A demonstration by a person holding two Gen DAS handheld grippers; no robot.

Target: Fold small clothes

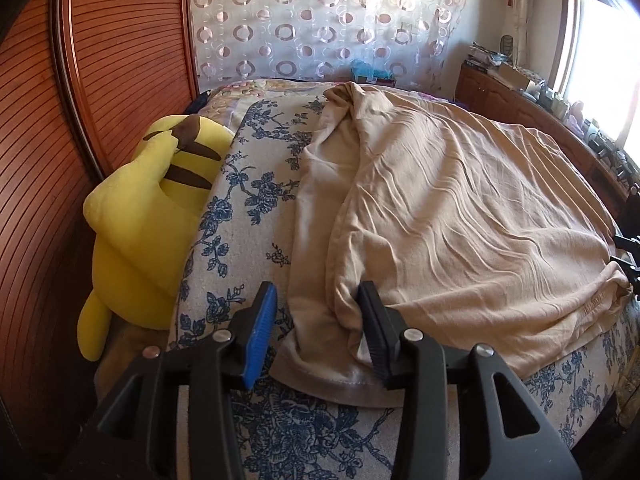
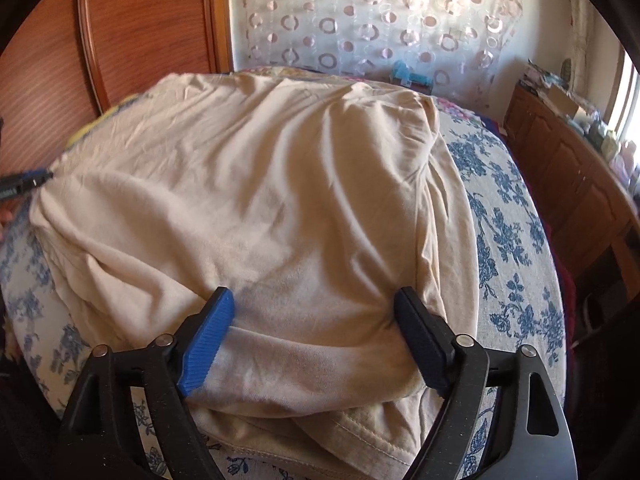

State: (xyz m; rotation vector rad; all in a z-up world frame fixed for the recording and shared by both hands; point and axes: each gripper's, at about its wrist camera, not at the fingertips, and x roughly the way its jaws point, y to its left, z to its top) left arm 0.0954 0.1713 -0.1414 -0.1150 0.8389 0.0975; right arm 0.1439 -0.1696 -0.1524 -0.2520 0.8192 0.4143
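Sunlit window (image 1: 608, 60), circle-patterned curtain (image 1: 320, 20), slatted wooden wardrobe (image 1: 100, 60), perhaps a cluttered sideboard (image 2: 568, 160).

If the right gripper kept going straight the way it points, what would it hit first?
Most likely the beige garment: the right gripper points down at it, open jaws straddling its folded near edge on the bed. Depth is unclear.

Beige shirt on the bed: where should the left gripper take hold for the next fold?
Grip the beige shirt at its stitched hem corner, nearest the left gripper, coming in low from the near edge of the bed. That edge lies flat and single; the bunched ridge beside it would catch extra layers.
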